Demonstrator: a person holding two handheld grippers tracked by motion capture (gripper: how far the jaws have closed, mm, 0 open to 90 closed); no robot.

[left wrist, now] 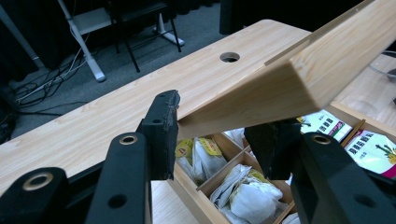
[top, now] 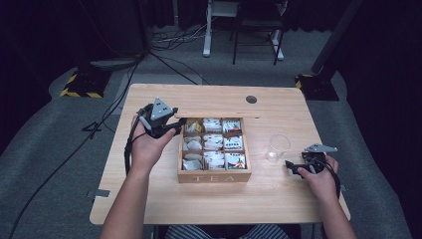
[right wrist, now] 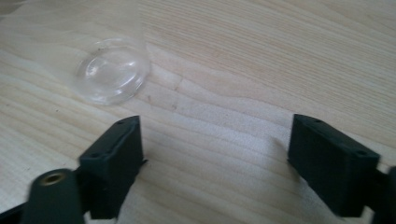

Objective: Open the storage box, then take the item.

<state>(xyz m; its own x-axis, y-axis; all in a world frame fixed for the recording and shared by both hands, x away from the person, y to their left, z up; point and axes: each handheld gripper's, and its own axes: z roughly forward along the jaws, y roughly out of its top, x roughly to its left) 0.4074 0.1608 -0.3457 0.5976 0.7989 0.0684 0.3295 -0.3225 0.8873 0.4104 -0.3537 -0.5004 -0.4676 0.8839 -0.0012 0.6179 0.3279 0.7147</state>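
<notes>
1. Gripping the wooden lid (left wrist: pixel 280 88), the left claw (left wrist: pixel 219 135) has its jaws clamped on the lid's edge, mid-frame in the left gripper view, above the tea box (left wrist: pixel 205 184).
2. High view: the tea box (top: pixel 214 176) sits centre of the tabletop (top: pixel 149 199), left claw (top: pixel 175 125) at its upper-left corner.
3. Right claw (right wrist: pixel 215 154) stands open, nothing between its jaws; the clear cup (right wrist: pixel 112 74) sits upper left.
</notes>
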